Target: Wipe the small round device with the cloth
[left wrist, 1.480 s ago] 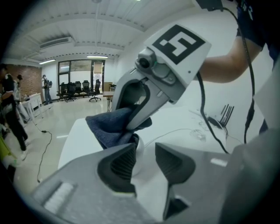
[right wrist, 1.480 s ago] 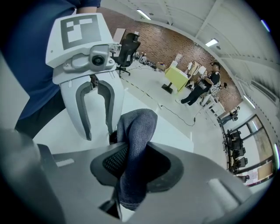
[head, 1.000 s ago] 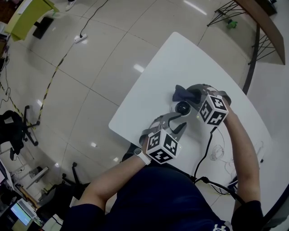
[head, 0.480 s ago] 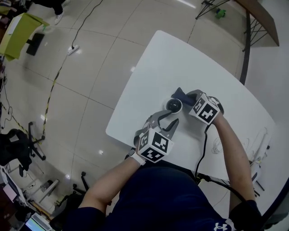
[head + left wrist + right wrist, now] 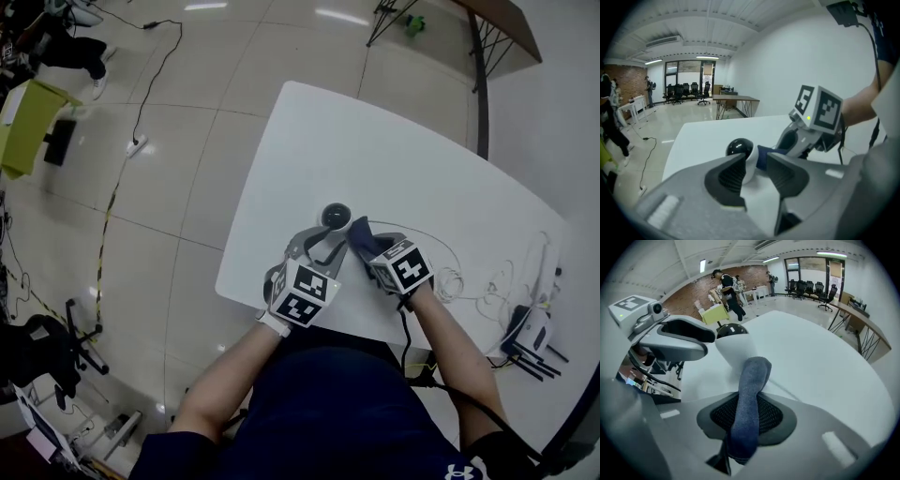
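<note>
The small round device, a black dome on a white body, stands near the table's left edge. My left gripper points at it from the near side. Its jaws stand apart with bare table showing between them, and the left finger lies against the device. My right gripper is shut on a dark blue cloth. In the right gripper view the cloth sticks out past the right gripper, and its tip touches the device's white body.
The white table ends close to the device on the left, with tiled floor below. A thin cable curves across the table. Tangled white cables and a white unit lie at the right. People stand far off.
My right gripper has rolled and drawn nearer to me, carrying the cloth from the device's far side round to its near right side. The left gripper has stayed by the device.
</note>
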A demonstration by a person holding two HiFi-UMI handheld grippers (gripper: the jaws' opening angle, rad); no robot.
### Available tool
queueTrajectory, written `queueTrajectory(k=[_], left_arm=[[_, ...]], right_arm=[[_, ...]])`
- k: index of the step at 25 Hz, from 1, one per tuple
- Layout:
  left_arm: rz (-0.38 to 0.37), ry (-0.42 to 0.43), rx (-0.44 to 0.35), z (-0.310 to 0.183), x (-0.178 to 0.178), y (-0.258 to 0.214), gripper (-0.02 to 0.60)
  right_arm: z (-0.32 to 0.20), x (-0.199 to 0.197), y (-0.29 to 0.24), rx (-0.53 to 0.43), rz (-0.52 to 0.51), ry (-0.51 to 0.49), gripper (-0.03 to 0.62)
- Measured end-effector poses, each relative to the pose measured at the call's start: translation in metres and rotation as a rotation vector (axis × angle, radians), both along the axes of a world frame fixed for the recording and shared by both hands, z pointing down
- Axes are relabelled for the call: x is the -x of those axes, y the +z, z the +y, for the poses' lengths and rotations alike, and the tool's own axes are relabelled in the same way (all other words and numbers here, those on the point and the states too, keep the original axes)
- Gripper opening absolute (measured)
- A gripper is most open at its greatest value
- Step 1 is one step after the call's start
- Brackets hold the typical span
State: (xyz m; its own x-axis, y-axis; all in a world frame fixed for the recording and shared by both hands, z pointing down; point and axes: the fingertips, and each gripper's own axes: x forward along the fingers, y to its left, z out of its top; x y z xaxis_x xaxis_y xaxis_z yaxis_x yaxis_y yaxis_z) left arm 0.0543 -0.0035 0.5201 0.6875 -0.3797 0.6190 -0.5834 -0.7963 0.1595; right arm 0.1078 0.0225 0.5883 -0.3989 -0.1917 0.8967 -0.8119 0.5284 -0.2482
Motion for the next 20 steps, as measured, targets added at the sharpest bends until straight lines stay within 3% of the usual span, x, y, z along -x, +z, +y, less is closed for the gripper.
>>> queueTrajectory(k=[4, 7, 10, 13, 16, 18, 20], left_arm=[[0.060, -0.032, 0.099, 0.017, 0.004, 0.002, 0.137], [0.155, -0.094, 0.223, 0.035, 0.016, 0.001, 0.137], [0.312, -0.155, 0.326, 0.045, 0.032, -0.009, 0.162], [0.505, -0.171, 0.412, 0.045, 0.040, -0.023, 0.269], [0.707, -0.130, 0.489, 0.039, 0.041, -0.045, 0.322], [0.831, -0.086, 0.534, 0.035, 0.043, -0.061, 0.325], [0.901, -0.051, 0.559, 0.032, 0.047, -0.071, 0.325]], right_arm=[[0.030, 0.032, -0.001, 0.041, -0.158, -0.006, 0.107], [0.030, 0.046, -0.018, 0.014, -0.308, 0.052, 0.107], [0.023, 0.059, -0.049, -0.023, -0.500, 0.122, 0.107], [0.015, 0.071, -0.084, -0.035, -0.738, 0.172, 0.110], [0.009, 0.077, -0.116, -0.027, -0.950, 0.203, 0.120], [0.007, 0.079, -0.135, -0.013, -1.087, 0.218, 0.133], [0.004, 0.082, -0.151, 0.001, -1.195, 0.228, 0.166]])
